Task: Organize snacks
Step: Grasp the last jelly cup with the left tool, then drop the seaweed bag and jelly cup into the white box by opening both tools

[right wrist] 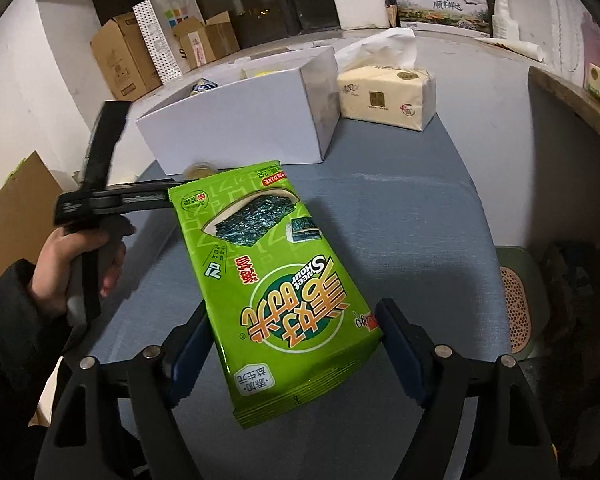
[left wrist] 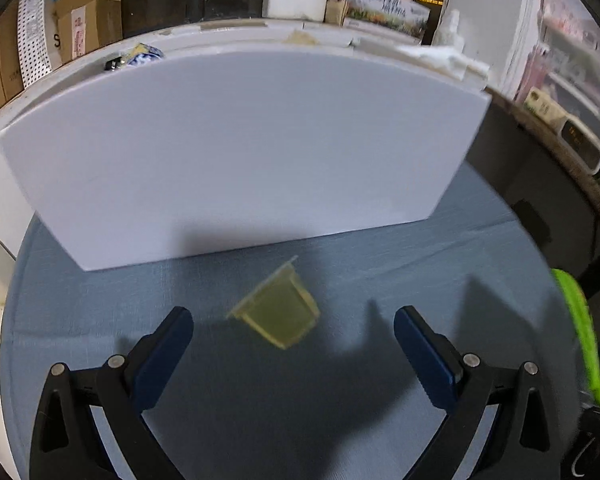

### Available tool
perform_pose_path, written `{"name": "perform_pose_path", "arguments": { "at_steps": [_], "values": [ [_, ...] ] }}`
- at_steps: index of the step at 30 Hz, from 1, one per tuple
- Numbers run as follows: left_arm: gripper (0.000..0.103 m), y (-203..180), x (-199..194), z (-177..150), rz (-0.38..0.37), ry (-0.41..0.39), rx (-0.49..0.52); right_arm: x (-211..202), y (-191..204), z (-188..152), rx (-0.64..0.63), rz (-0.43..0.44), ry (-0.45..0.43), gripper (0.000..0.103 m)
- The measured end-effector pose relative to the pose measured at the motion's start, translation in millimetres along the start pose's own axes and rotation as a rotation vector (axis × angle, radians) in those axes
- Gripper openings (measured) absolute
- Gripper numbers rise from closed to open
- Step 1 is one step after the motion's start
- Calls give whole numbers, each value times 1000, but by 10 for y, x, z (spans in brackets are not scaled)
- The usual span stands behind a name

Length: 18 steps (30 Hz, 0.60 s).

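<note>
Seaweed snack packet (right wrist: 284,280): light, crinkly, slippery film; held between right gripper (right wrist: 296,344) fingers. Jelly cup (left wrist: 278,312): small, rigid, lying ahead of wide-spread left gripper (left wrist: 294,330); best taken across its walls.

Green seaweed packet (right wrist: 276,280), yellow jelly cup (left wrist: 278,312), white box (right wrist: 236,128), blue tablecloth (right wrist: 400,240)

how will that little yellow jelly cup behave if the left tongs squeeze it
The jelly cup lies tipped on its side on the cloth, so its tapered walls may squirt out from the pads. Its thin clear plastic probably dents under a hard squeeze. It looks light, so a nudge from the open left tongs would likely shove it.
</note>
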<state>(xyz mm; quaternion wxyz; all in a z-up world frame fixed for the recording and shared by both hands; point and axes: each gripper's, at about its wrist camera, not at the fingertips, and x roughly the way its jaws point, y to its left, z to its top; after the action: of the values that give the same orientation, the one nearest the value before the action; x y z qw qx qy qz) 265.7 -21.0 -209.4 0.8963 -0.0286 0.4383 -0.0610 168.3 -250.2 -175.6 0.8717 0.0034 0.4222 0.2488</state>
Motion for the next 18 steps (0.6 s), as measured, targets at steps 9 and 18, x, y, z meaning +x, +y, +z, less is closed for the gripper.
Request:
{"name": "perform_pose_path", "arguments": {
  "at_steps": [9,18],
  "values": [
    [51,83,51,91,4,15,-7,4,1,-18,12,13,-3,83],
    [50,121,-395,-88,-65,-81,-4,3,24,1,2,18,-10,83]
  ]
}}
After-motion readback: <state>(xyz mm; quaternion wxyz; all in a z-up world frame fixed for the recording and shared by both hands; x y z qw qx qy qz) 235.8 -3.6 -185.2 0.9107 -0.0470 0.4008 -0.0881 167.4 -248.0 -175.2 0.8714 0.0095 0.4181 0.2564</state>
